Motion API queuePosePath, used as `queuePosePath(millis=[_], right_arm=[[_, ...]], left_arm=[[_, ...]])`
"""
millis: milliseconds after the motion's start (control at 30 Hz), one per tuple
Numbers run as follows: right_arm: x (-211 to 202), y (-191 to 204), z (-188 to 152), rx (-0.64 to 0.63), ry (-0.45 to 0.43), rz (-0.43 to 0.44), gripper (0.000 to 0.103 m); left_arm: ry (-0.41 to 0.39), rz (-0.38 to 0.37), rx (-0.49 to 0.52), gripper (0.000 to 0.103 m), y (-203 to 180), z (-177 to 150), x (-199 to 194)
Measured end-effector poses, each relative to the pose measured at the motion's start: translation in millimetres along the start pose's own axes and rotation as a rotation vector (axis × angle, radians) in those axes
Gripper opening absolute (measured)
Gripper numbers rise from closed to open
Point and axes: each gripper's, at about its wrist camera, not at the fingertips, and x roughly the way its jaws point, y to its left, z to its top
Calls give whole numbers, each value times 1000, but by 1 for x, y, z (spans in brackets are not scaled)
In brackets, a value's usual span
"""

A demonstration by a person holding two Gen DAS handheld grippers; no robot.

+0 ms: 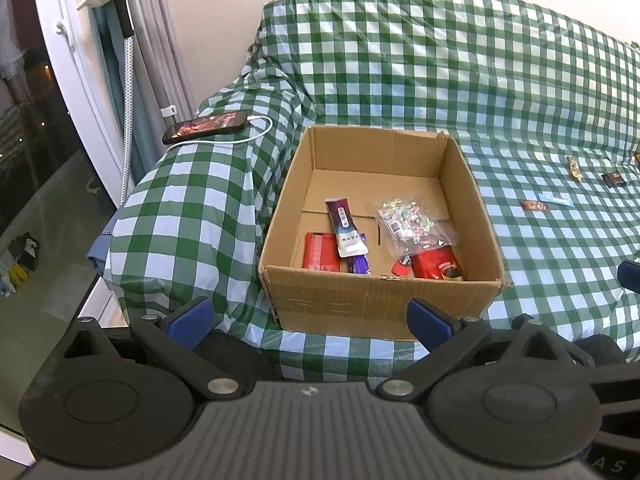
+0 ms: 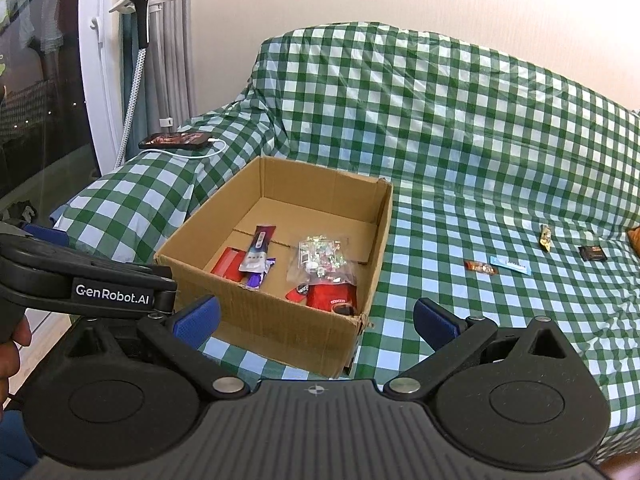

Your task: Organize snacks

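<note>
On checked sofa, snack-filled box (image 1: 380,300), tongs (image 1: 308,320) apart

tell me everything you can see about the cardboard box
The cardboard box is plain brown corrugated card, open-topped, with no flaps showing and a frayed near right corner. It sits upright on the green checked cloth beside the covered armrest. Inside, toward the near wall, lie a red packet, a white and maroon pouch, a purple wrapper, a clear bag of sweets and a red pouch. Neither gripper touches it.
</note>
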Motion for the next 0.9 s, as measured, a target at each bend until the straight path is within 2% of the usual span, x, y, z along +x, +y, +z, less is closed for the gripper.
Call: queuePosePath(millis=[267, 467, 600, 733, 900], right_arm=[[6, -19, -2, 33, 4, -5, 103], [9, -70, -8, 144, -4, -80, 103], [15, -125, -17, 222, 9, -180, 103], [16, -197, -23, 308, 5, -294, 103], [31, -315, -13, 444, -40, -422, 103]], left_arm=[[10, -9, 57, 103, -19, 11, 10], [43, -64, 128, 103, -61, 37, 25], [96, -151, 156, 103, -102, 63, 43], [134, -225, 177, 103, -156, 97, 68], [102, -266, 244, 103, -248, 157, 110]])
